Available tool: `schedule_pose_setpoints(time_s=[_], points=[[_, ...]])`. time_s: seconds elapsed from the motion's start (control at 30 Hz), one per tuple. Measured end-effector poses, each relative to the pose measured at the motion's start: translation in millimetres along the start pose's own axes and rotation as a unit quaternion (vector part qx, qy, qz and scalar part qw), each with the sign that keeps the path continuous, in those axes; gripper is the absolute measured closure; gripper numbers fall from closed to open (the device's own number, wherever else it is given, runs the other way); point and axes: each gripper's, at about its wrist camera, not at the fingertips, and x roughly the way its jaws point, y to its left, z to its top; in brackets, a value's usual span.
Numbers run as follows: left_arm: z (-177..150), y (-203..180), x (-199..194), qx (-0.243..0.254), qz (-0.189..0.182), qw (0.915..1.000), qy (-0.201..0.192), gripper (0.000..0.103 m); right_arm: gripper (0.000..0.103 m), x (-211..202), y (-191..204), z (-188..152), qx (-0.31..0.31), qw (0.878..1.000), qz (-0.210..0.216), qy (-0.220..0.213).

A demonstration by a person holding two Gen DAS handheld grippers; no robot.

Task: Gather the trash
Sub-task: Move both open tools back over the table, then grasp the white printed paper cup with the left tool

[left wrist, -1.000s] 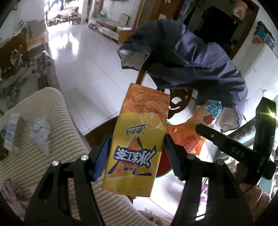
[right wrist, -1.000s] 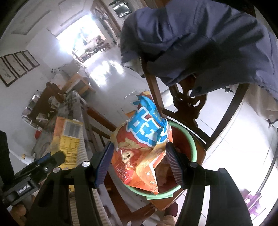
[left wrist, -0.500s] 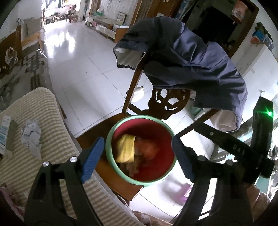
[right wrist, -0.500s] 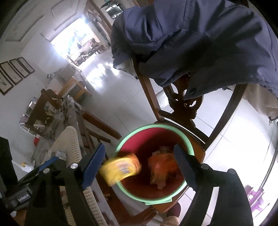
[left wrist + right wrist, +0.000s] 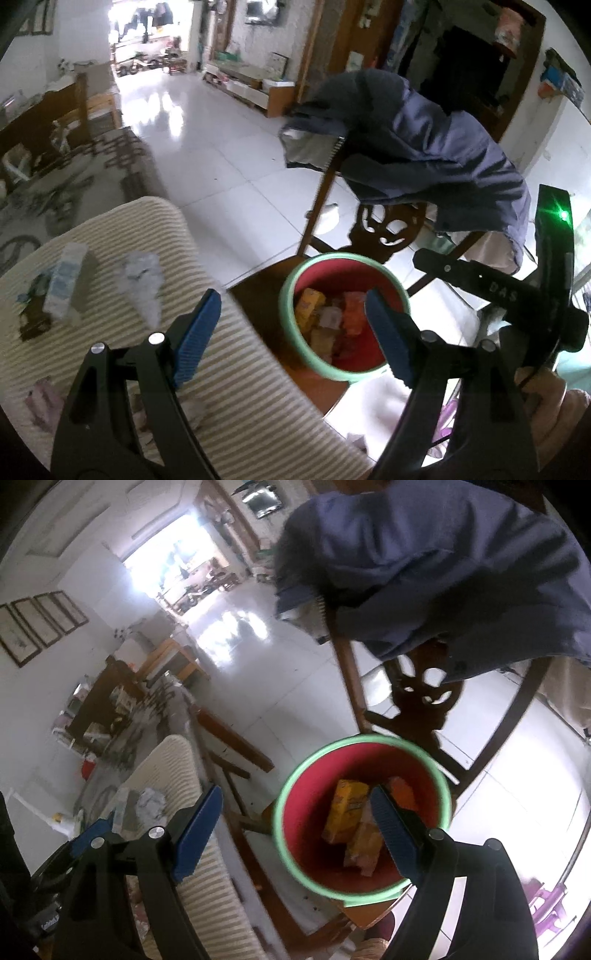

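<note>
Hovering with fingers spread and empty, both the left gripper (image 5: 291, 334) and right gripper (image 5: 297, 829) are sitting above the bin (image 5: 291, 286), and the next move, in my judgement, is calling for the crumpled wrapper (image 5: 142, 280) on the striped surface (image 5: 240, 369).

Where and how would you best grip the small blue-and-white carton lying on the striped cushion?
Grip the carton across its two long sides, near the middle, coming down from above. It seems to lie flat on the cushion with its long axis running away from the camera, so its narrow width should fit between open fingers. The crumpled wrapper lies to its right, apart from it.
</note>
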Motion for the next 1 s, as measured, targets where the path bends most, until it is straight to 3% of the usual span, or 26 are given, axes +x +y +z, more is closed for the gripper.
schedule_pose_setpoints(time_s=[0.27,0.4,0.6,0.73,1.0], points=[[-34,73,-45,-0.051,0.035,0.9980,-0.014,0.025,0.023,19,75,-30,-0.062,0.997,0.023,0.026],[-56,112,-66,-0.055,0.043,0.9975,-0.010,0.019,0.023,27,115,-53,-0.085,0.995,0.030,0.038],[-104,167,-100,-0.004,0.055,0.9984,0.015,0.014,0.023,34,161,-92,-0.104,0.992,0.030,0.058],[-136,195,-107,0.045,0.059,0.9956,0.058,0.013,0.023,40,182,-117,-0.099,0.992,0.029,0.073],[-179,228,-81,0.107,0.054,0.9827,0.141,0.013,0.023,38,210,-145,-0.096,0.992,0.022,0.076]])
